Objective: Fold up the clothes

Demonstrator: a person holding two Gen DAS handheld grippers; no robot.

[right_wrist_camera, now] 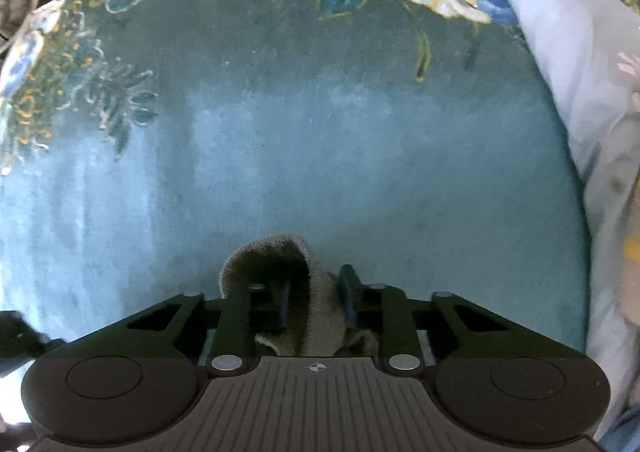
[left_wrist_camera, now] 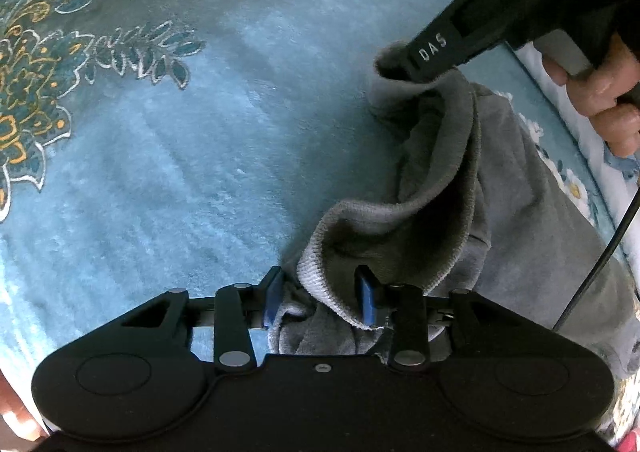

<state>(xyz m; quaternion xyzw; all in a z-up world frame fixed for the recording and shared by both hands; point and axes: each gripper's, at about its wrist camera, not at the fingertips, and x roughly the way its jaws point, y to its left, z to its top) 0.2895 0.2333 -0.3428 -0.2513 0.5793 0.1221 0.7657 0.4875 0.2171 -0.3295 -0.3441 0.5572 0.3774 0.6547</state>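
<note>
Two grippers share one grey garment (left_wrist_camera: 460, 188) over the teal floral blanket (left_wrist_camera: 200, 152). Left gripper (left_wrist_camera: 320, 298), jaws part-closed, pinches its ribbed hem; the hem runs away rightward to the right gripper (right_wrist_camera: 314, 300), also clamped on ribbed edge. Garment hangs bunched between them, right of left tool. No containers visible.

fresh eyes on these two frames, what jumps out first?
The grey garment, bunched at right in the left wrist view, its ribbed hem pinched by both the left gripper and the right gripper. Beneath it, a teal plush blanket with floral print along its far edge fills both views. A pale pillow lies at far right.
</note>
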